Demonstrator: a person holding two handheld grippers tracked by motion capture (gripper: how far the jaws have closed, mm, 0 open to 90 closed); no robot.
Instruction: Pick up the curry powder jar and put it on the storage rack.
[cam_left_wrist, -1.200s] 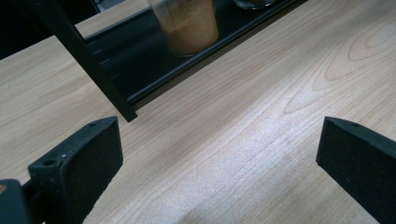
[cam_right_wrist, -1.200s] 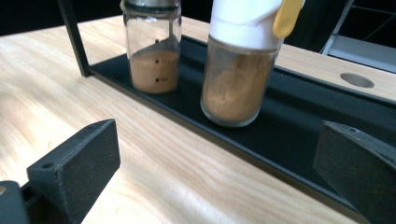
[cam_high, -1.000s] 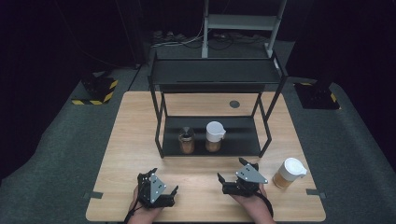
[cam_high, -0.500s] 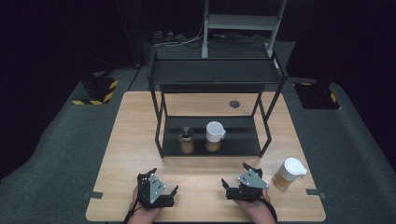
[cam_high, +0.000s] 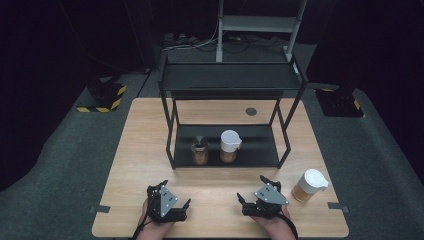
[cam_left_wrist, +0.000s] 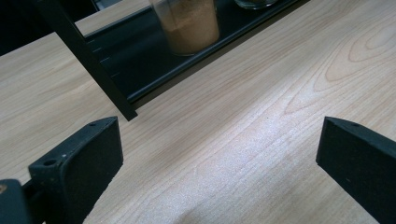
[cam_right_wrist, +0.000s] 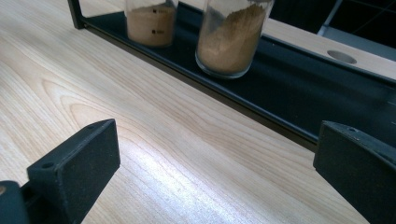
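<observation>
Comparing with a second ago, not much has moved. The surface (cam_high: 150, 150) and the black rack (cam_high: 230, 80) are the same, and so are the open jar (cam_high: 200, 154) and the white-capped jar (cam_high: 229, 147) on the rack's bottom shelf. The one real change is that the right tool (cam_high: 251, 187) has slid back a bit toward the person's edge. The left tool (cam_high: 174, 192) hasn't budged.

My read is nothing's been started yet. This looks like settling in before a reach.

The lidded cup (cam_high: 310, 185) is the closest thing to grab. It stands on the surface just right of the right tool, well clear of the rack. It's upright, so its long axis is vertical with the white lid on top and brown stuff inside. I can't tell which way the lid's lip faces.

Both tools are spread wide with nothing between the jaws, just bare wood in both gripper views.
</observation>
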